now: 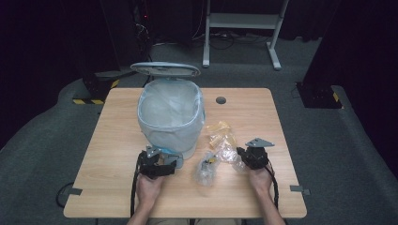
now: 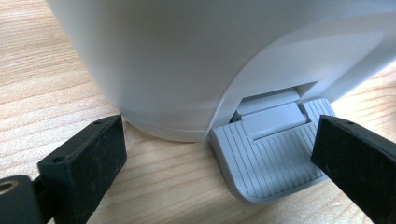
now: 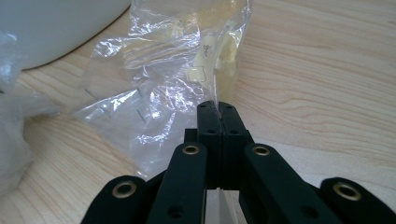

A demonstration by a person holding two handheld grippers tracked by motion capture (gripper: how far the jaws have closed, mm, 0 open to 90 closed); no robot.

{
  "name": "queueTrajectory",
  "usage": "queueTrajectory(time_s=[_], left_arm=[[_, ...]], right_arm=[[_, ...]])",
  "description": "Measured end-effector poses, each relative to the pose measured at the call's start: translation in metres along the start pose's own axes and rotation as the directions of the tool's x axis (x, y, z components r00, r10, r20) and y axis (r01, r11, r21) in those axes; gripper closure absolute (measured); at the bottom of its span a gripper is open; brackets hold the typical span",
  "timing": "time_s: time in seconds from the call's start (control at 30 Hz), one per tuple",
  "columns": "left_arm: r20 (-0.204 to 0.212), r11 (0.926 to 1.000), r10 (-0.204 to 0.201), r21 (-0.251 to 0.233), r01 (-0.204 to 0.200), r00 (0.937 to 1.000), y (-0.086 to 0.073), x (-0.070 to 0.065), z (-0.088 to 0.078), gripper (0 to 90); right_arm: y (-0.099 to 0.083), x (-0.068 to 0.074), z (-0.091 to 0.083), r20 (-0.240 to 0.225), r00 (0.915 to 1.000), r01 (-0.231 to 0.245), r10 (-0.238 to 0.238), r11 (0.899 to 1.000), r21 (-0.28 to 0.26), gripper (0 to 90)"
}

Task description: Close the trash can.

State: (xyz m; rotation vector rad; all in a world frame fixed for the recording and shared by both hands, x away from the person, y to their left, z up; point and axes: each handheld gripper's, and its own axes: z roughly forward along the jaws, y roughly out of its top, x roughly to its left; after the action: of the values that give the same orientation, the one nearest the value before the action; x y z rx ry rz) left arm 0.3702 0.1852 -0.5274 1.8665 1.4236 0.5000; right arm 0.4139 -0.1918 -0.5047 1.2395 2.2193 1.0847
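Standing on grey carpet, wooden table (image 1: 112, 187)

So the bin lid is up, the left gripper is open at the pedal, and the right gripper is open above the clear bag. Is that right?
Not fully. The right gripper is not open: the right gripper view shows its jaws shut on an edge of the clear bag. The rest holds: the bin has its lid up, and the left gripper is open at the pedal.

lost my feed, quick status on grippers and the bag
Right gripper shut on clear bag. Left gripper open at bin pedal. Lid up. Second bag lies nearby.
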Motion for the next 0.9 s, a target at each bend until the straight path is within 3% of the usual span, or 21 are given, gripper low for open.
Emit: queueTrajectory(time_s=[0.37, 0.9], left_arm=[[0.001, 1.0000, -0.001, 0.000, 0.001, 1.0000, 0.000, 0.000, 0.000, 3.4], [0.001, 1.0000, 0.000, 0.000, 0.000, 1.0000, 0.000, 0.000, 0.000, 3.5]], right_arm=[[0.009, -0.003, -0.016, 0.013, 0.9999, 0.004, -0.004, 1.000, -0.030, 89.6], [0.017, -0.013, -0.032, -0.015, 0.9998, -0.011, 0.010, 0.999, -0.050, 89.6]])
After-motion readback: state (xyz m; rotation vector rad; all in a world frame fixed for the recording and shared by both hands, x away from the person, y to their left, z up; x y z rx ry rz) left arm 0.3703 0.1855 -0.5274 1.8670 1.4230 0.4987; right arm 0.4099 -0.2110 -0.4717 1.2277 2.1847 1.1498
